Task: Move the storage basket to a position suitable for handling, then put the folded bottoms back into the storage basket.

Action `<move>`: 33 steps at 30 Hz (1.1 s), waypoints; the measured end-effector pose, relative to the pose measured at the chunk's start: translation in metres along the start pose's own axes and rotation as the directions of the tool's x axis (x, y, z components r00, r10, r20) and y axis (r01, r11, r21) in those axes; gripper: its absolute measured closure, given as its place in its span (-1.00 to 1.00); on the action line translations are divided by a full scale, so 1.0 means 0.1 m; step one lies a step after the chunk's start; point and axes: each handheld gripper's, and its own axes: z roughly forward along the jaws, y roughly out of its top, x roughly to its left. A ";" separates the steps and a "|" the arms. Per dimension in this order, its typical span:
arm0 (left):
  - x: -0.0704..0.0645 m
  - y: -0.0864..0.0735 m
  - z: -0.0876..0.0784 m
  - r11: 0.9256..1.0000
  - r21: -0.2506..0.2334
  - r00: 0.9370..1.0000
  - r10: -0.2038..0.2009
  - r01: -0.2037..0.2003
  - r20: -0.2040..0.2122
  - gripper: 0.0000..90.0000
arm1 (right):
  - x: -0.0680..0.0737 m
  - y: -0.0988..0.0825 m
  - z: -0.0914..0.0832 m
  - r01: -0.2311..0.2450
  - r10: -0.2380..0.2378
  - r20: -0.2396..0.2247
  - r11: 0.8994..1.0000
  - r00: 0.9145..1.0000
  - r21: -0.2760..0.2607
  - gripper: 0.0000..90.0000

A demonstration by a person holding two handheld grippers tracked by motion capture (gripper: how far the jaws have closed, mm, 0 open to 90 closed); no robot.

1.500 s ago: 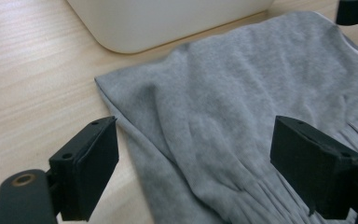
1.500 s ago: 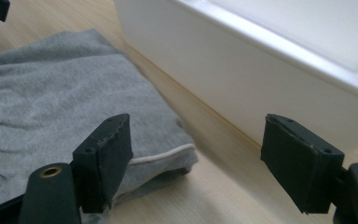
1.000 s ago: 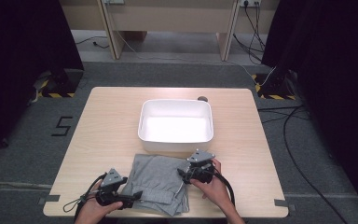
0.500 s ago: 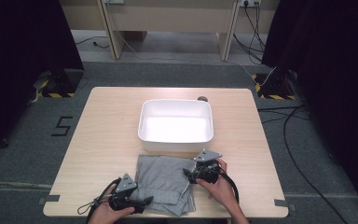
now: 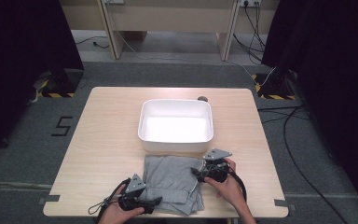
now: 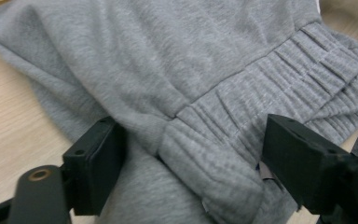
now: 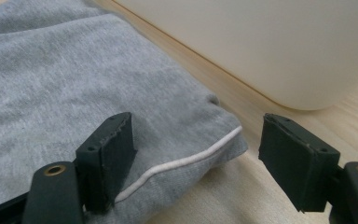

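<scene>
The folded grey garment (image 5: 175,182) lies on the surface (image 5: 107,140), at its near edge, just in front of the white tub (image 5: 176,121). The left gripper (image 5: 154,201) sits at the garment's near-left corner; its fingers (image 6: 95,163) have just been opening and stand released, astride the ribbed waistband (image 6: 261,98) without pressing it. The right gripper (image 5: 196,171) sits at the garment's right edge; its fingers (image 7: 109,154) are released, one resting over the cloth beside a white cord (image 7: 186,161), the other above bare surface.

Grey garment (image 5: 175,182) before white tub (image 5: 176,122) on table (image 5: 107,135)
</scene>
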 end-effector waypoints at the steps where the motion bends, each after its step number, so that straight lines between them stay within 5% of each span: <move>1: 0.00 0.00 0.01 1.000 -0.003 1.000 0.002 -0.002 0.000 -0.55 | -0.01 0.00 0.00 0.000 0.000 -0.002 1.000 1.000 -0.001 -0.40; 13: 0.00 -0.01 -0.04 0.999 -0.027 1.000 -0.020 0.020 0.006 -0.62 | -0.05 -0.05 -0.04 -0.020 0.020 0.002 1.000 1.000 -0.006 -0.40; 19: 0.03 -0.04 -0.17 0.998 -0.061 0.999 -0.026 0.023 -0.039 -0.66 | -0.05 -0.07 -0.04 -0.030 0.030 0.000 0.999 1.000 -0.014 -0.40; 24: 0.00 -0.12 -0.11 1.000 0.010 0.999 0.029 -0.029 -0.046 -0.67 | -0.04 -0.06 -0.03 -0.030 0.030 0.002 0.999 1.000 -0.011 -0.40; 30: 0.01 -0.12 -0.09 1.000 -0.015 0.998 -0.018 0.017 -0.067 -0.68 | -0.05 -0.06 -0.02 -0.028 0.028 -0.002 1.000 1.000 -0.012 -0.40; 33: -0.01 -0.12 -0.09 1.000 -0.009 0.997 -0.009 0.008 -0.078 -0.69 | -0.04 -0.06 -0.02 -0.040 0.040 -0.004 0.999 0.999 -0.013 -0.40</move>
